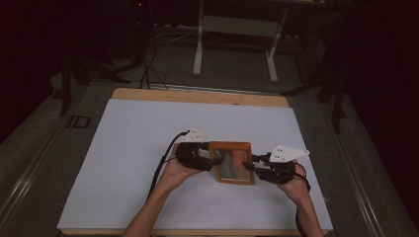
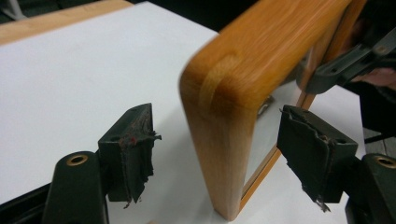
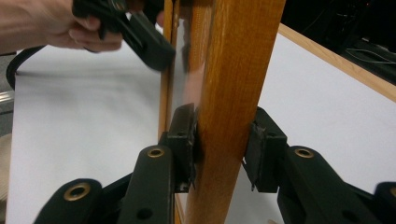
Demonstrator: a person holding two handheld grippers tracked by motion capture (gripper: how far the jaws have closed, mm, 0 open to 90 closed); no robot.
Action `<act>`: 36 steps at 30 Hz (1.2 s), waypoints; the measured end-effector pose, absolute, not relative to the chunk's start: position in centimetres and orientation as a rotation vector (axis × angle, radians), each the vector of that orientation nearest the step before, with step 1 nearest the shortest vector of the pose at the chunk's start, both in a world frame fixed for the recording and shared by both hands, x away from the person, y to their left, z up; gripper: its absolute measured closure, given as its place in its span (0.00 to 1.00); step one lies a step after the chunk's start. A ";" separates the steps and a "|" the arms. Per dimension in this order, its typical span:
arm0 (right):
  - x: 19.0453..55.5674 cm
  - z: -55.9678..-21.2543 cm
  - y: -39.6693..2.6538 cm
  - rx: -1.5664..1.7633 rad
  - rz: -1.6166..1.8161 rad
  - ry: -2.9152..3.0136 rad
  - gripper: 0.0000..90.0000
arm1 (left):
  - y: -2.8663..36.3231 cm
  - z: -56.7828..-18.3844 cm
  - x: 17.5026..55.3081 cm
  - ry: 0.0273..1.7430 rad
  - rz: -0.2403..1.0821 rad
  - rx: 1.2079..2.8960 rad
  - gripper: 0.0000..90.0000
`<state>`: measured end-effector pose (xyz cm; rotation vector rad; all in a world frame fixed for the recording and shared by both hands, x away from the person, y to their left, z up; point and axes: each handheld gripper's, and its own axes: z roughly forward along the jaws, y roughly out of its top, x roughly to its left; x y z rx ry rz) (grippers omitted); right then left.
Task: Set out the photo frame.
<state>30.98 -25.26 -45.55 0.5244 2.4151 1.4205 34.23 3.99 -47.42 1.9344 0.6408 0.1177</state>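
A wooden picture frame (image 1: 231, 162) with a glass pane stands on edge on the white table sheet (image 1: 148, 128). My left gripper (image 1: 213, 162) is at its left side. In the left gripper view the frame's rounded corner (image 2: 233, 93) stands between the two pads of this gripper (image 2: 222, 140), with a gap on each side, so it is open. My right gripper (image 1: 249, 165) is at the frame's right side. In the right gripper view its pads (image 3: 222, 140) press on both faces of the frame's upright bar (image 3: 238, 60). The left gripper (image 3: 149, 42) shows beyond, blurred.
The white sheet covers a wooden table whose bare edge (image 1: 197, 95) shows at the back. Beyond it on the dark floor stand a white desk's legs (image 1: 237, 34) and loose cables (image 1: 148, 64). A cable (image 1: 163, 163) trails from the left gripper.
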 end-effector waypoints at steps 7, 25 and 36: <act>30.9 -45.6 -25.3 0.520 1.419 2.417 0.74 | 2.7 -48.0 33.6 0.617 0.132 1.963 0.34; 31.2 -45.9 -26.6 0.541 1.395 2.468 0.72 | 2.2 -48.1 32.0 0.563 0.190 1.969 0.60; 31.5 -46.2 -26.7 0.567 1.410 2.468 0.71 | 2.3 -47.7 32.2 0.514 0.211 2.003 0.64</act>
